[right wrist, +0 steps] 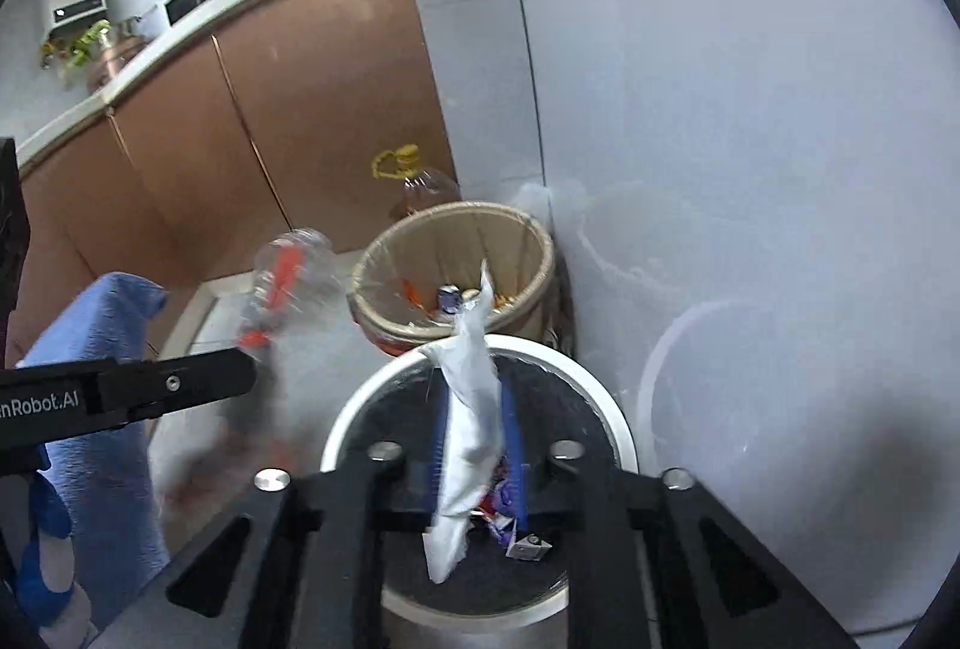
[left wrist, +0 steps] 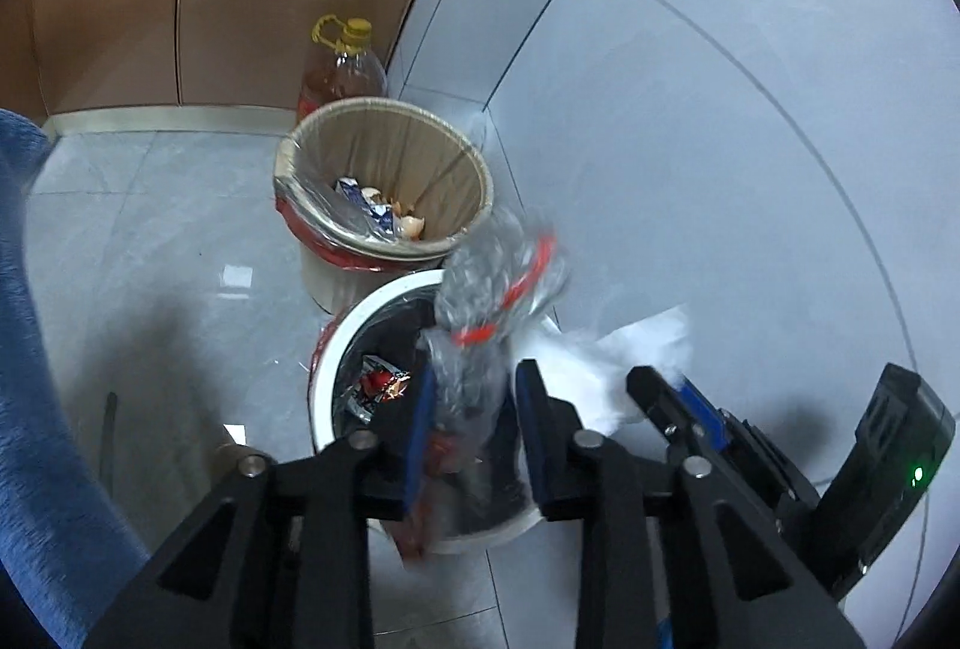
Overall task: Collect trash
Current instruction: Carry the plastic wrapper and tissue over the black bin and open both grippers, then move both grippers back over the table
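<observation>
Both grippers hang over the white bin (left wrist: 336,343), so the drop step seems in hand; next each must open so its load falls inside the rim. The left gripper (left wrist: 471,433) clamps a crushed clear bottle (left wrist: 498,283), blurred, which sticks up past the fingertips above the bin's mouth. The right gripper (right wrist: 477,445) pinches a white tissue (right wrist: 471,409) directly above the bin, its lower end dangling toward wrappers (right wrist: 510,517) inside

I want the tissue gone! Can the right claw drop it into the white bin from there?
Probably yes. The right claw holds the tissue right above the white bin, whose mouth is open. The left claw with its plastic bottle is off to the side.
</observation>
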Available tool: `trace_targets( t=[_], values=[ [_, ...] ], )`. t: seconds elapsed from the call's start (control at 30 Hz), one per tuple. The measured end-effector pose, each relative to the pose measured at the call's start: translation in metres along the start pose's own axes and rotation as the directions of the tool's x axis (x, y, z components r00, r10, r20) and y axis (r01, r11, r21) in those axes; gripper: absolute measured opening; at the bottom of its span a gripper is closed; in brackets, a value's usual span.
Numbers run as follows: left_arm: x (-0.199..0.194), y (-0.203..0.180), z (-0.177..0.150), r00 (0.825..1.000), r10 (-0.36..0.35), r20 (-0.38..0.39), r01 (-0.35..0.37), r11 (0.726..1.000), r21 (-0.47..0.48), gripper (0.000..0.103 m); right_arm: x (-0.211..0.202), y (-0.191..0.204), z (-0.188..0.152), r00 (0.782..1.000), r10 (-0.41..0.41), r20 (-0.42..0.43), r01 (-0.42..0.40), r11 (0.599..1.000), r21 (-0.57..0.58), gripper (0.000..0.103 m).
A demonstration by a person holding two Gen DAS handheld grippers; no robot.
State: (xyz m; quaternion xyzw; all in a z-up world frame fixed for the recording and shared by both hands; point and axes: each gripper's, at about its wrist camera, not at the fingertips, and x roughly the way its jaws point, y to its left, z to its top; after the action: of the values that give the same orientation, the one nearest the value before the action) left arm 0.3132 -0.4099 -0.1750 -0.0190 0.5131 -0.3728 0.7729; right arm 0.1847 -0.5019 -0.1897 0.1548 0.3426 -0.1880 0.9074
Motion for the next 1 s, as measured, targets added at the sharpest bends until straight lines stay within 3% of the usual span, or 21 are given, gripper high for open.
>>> trace_targets(
  t=[0.17, 0.33, 0.47, 0.53, 0.77, 1.0],
  values=[
    [0.007, 0.003, 0.001, 1.0, -0.009, -0.009, 0.009, 1.0, -0.021, 0.029, 0.003, 0.0, -0.005, 1.0, -0.016, -0.01, 0.016, 1.0, -0.011, 0.022],
    [-0.017, 0.001, -0.006, 0.999, 0.002, 0.044, -0.002, 1.0, 0.006, 0.029, -0.013, 0.004, -0.004, 1.0, -0.021, 0.013, 0.021, 1.0, -0.017, 0.022],
    [-0.048, 0.0, -0.012, 0.994, 0.032, 0.105, -0.033, 0.999, 0.013, 0.029, -0.032, 0.01, 0.0, 0.999, -0.017, 0.047, 0.017, 1.0, -0.013, 0.037],
    [-0.066, -0.001, -0.017, 0.989, 0.044, 0.141, -0.047, 0.999, 0.022, 0.029, -0.047, 0.016, 0.0, 0.998, -0.01, 0.068, 0.011, 1.0, -0.019, 0.038],
    [-0.144, -0.01, -0.048, 0.953, 0.091, 0.291, -0.117, 0.99, 0.076, 0.029, -0.094, 0.038, 0.0, 0.993, 0.022, 0.114, -0.017, 0.999, -0.044, 0.043],
    [-0.227, 0.003, -0.087, 0.911, 0.145, 0.387, -0.182, 0.982, 0.06, 0.029, -0.151, 0.071, -0.008, 0.984, 0.08, 0.16, -0.065, 0.993, -0.097, 0.052]
  ],
)
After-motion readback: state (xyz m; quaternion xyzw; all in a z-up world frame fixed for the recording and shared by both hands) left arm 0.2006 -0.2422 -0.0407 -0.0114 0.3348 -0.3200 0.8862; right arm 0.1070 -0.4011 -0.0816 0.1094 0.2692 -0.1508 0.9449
